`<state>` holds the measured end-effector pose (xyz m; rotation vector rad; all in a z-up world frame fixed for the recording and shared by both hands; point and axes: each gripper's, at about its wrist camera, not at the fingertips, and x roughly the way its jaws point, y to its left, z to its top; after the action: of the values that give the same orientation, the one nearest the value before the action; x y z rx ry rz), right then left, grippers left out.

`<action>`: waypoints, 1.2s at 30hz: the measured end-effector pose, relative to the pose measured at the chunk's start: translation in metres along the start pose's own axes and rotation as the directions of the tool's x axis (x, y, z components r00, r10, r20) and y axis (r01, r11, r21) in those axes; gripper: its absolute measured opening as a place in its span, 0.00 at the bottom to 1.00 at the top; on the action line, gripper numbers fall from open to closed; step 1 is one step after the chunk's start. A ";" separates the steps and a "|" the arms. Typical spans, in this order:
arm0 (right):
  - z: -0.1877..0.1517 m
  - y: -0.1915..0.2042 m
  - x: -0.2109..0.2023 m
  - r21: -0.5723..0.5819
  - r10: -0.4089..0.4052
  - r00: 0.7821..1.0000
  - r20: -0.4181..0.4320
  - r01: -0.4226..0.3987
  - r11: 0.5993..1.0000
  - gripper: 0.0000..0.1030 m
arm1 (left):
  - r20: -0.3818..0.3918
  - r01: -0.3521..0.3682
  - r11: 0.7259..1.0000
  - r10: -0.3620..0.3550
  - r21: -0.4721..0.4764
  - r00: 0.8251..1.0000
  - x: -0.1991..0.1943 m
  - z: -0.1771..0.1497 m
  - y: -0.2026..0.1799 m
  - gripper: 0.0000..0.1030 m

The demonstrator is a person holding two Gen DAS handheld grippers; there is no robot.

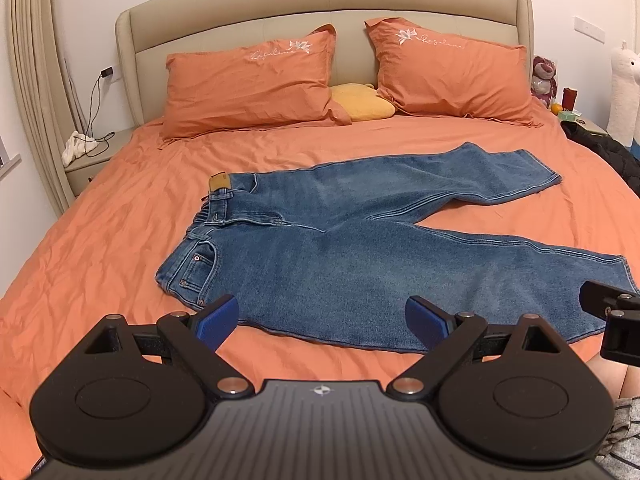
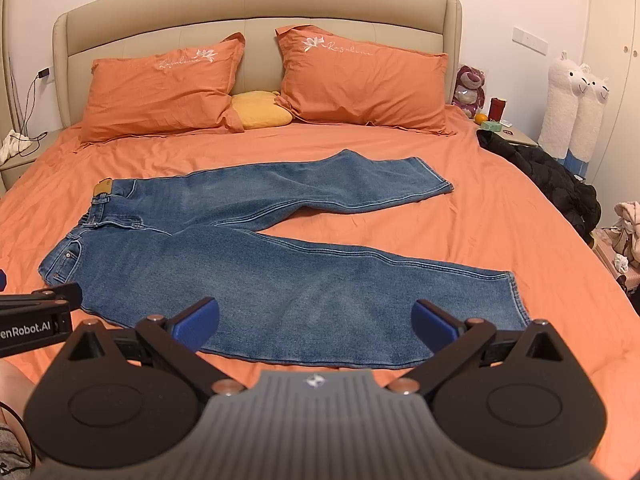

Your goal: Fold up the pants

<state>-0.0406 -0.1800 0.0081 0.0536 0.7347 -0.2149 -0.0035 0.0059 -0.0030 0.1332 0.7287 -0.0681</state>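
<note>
Left wrist — right gripper (image 1: 608,316) cut off

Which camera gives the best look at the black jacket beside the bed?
The right wrist view: the black jacket shows almost whole, draped over the bed's right edge by the nightstand. The left wrist view catches only a sliver of it at the frame's edge.

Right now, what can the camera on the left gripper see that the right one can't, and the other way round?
Only the left view shows the left gripper open in front, with all of the bedside table and white cloth. Only the right view shows the right gripper open in front, both white llama toys, and a heap of clothes on the floor. Both show the jeans spread flat on the orange bed, two pillows and a black jacket.
</note>
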 end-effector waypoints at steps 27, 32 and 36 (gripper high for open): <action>0.001 0.003 -0.003 -0.011 0.000 1.000 0.010 0.000 1.000 0.95 | -0.004 0.000 1.000 0.000 -0.006 1.000 -0.001 0.000 0.003 1.00; 0.001 0.003 -0.003 -0.010 0.000 1.000 0.010 0.000 1.000 0.95 | -0.005 0.000 1.000 0.000 -0.008 1.000 -0.001 0.000 0.003 1.00; 0.001 0.003 -0.003 -0.011 0.000 1.000 0.010 0.000 1.000 0.95 | -0.006 0.000 1.000 0.000 -0.008 1.000 -0.001 0.000 0.003 1.00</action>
<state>-0.0408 -0.1763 0.0108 0.0423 0.7256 -0.2109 -0.0040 0.0090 -0.0017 0.1257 0.7350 -0.0652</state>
